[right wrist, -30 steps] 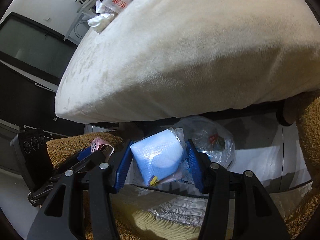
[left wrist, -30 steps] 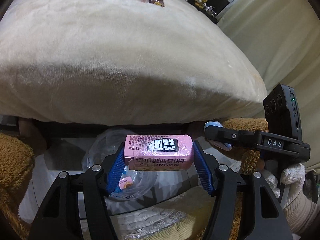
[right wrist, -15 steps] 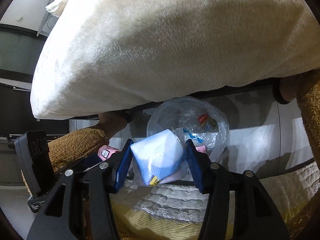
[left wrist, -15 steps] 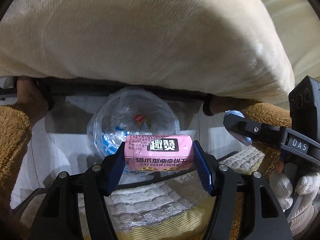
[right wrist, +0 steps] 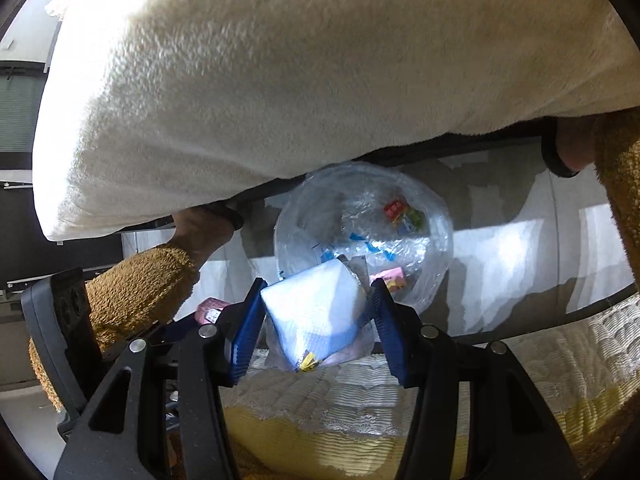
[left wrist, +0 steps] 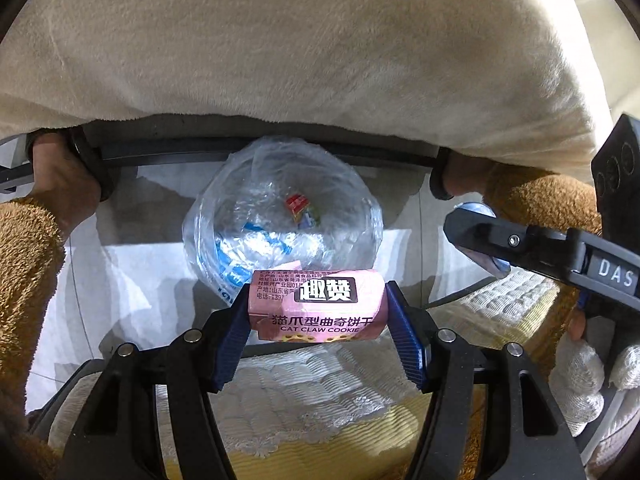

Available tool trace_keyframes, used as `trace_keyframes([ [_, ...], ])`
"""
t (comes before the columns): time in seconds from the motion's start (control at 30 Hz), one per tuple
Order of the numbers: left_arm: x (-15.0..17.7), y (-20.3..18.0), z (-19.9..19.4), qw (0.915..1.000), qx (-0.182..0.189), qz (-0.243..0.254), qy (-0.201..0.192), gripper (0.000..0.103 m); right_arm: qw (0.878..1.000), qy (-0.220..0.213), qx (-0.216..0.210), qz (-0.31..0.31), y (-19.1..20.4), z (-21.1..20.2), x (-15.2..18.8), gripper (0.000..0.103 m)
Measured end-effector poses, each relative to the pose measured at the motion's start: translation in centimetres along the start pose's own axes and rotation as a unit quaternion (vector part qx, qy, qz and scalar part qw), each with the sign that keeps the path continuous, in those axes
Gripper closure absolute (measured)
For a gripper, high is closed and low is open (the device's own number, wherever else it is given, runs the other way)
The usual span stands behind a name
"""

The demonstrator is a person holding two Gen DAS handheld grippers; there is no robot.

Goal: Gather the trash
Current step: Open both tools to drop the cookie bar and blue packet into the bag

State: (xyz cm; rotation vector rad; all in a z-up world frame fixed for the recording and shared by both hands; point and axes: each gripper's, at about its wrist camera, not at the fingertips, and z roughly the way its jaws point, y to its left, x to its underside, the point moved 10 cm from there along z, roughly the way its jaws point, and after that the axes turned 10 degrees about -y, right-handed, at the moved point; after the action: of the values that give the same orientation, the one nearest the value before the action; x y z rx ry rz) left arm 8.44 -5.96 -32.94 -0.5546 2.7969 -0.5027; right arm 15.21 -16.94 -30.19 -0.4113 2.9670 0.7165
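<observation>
Left claw (left wrist: pixel 318 312) pinches a pink cookie box (left wrist: pixel 318 305). Right claw (right wrist: pixel 316 312) pinches a white-blue wrapped packet (right wrist: pixel 312 316). Both are held above a clear trash bag (left wrist: pixel 282 216) on the floor, beside the cream cushion (left wrist: pixel 280 48).

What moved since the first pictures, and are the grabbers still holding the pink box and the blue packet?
Both grippers tipped down toward the clear trash bag, which now shows in full; the wrappers on top of the cream blanket left view. The left gripper still clamps the pink cookie box, and the right gripper the blue packet.
</observation>
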Motion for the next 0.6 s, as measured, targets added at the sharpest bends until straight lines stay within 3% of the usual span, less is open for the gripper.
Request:
trace_keyframes([
  [0.27,0.08,0.19,0.22,1.0000,-0.008,0.003,0.003,0.040,1.000,0.002,-0.004,-0.004,0.38,0.21,0.34,0.050],
  [0.43,0.08,0.19,0.21,0.9999,0.006,-0.008,0.009,0.039,1.000,0.001,-0.011,-0.005,0.69,0.06,0.30,0.049],
  [0.53,0.03,0.21,0.23,0.9999,0.005,-0.013,0.009,0.028,1.000,-0.005,-0.015,0.001,0.69,-0.24,0.03,0.045],
  [0.6,-0.12,0.18,0.07,0.9999,0.004,-0.015,0.005,0.028,1.000,-0.010,-0.015,0.005,0.55,-0.45,-0.12,0.042],
])
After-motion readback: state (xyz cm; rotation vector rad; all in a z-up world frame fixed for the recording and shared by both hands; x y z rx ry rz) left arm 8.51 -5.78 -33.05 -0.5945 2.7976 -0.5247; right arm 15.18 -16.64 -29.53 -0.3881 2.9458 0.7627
